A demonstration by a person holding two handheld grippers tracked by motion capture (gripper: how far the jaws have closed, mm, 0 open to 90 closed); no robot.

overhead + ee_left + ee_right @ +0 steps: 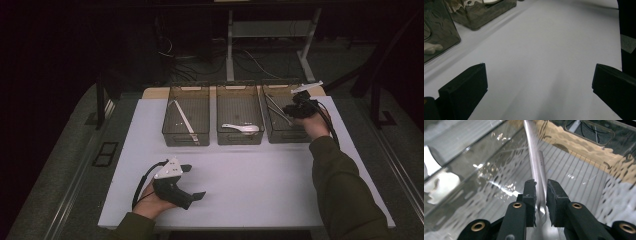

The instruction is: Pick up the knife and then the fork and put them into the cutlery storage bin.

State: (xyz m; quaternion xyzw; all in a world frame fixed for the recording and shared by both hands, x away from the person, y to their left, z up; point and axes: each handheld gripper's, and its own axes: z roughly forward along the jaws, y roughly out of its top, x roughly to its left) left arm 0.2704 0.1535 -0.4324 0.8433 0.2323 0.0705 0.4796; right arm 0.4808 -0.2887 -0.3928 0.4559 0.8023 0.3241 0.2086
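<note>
Nearest the high camera, the left tool [192, 182] rests in a hand low on the white worktop [260, 180], its black jaws spread wide with nothing between them. Farther back stand three clear, dark-tinted plastic bins in a row: the left bin [186, 134] holds a pale flat strip, the middle bin [240, 136] a white ceramic spoon [242, 128], and the right bin [287, 135] long silver metal tongs [276, 110]. The right tool [296, 111], borne by a hand in an olive sleeve, reaches down into that right bin at the tongs. From the left gripper view, two black jaws stand far apart over bare white worktop, with the corners of two tinted bins at the upper left. From the right gripper view, the right tool [540, 195] has its jaws close together around the silver tongs [536, 167], which lean up and away across the ribbed floor of the bin [579, 177]; the pads sit against the metal arms.
</note>
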